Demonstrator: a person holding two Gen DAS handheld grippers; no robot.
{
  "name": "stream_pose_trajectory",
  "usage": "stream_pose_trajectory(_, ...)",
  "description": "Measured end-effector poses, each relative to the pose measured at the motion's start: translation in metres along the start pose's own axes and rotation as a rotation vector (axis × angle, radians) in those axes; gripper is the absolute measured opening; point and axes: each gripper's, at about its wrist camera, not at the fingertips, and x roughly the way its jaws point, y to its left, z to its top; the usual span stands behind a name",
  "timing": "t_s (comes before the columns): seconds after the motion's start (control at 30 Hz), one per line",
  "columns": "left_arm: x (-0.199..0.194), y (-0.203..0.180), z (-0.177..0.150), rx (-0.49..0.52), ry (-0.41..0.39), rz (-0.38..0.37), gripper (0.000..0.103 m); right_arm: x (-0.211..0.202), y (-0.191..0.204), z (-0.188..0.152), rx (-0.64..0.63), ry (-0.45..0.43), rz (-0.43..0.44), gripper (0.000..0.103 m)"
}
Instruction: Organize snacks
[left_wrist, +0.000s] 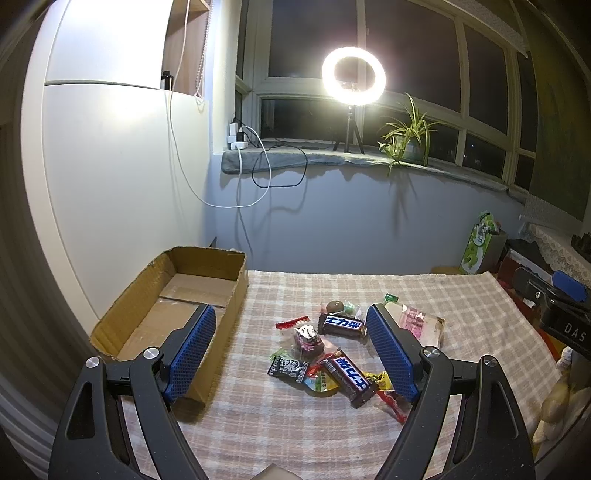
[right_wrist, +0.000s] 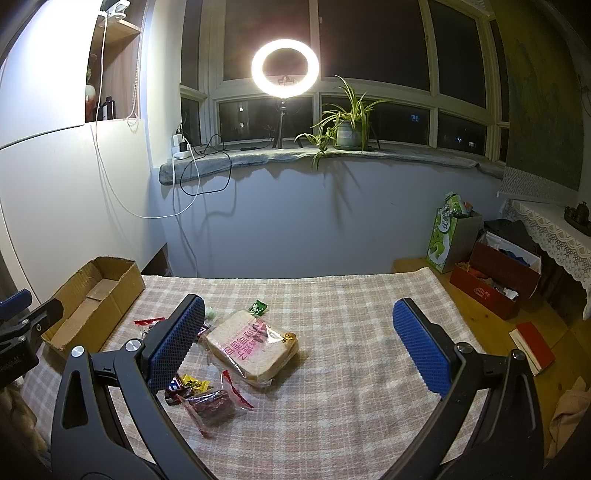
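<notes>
Nothing packed yet: cardboard box (left_wrist: 177, 306) sits empty, left of the snack pile. Wrapped bread (right_wrist: 251, 347) lies right of that pile, chocolate bar (left_wrist: 349, 373) at its near edge. Left gripper (left_wrist: 291, 350) and right gripper (right_wrist: 299, 347) both spread wide, holding nothing. Next, probably: close on one snack, carry to box.

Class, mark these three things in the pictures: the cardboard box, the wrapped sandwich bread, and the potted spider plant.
cardboard box (left_wrist: 221, 264): left wrist view, on its far inner wall.
wrapped sandwich bread (right_wrist: 247, 347): right wrist view, on the pink-printed top of the wrapper.
potted spider plant (right_wrist: 347, 134): right wrist view, on the pot.
</notes>
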Motion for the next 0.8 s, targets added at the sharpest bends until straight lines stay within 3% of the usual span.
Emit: stream_pose_trajectory(0.8,-0.0003,0.0028,0.0016,-0.005,-0.001,-0.002,0.084,0.0019,0.0029,-0.0017,0.0,0.004,0.003,0.103)
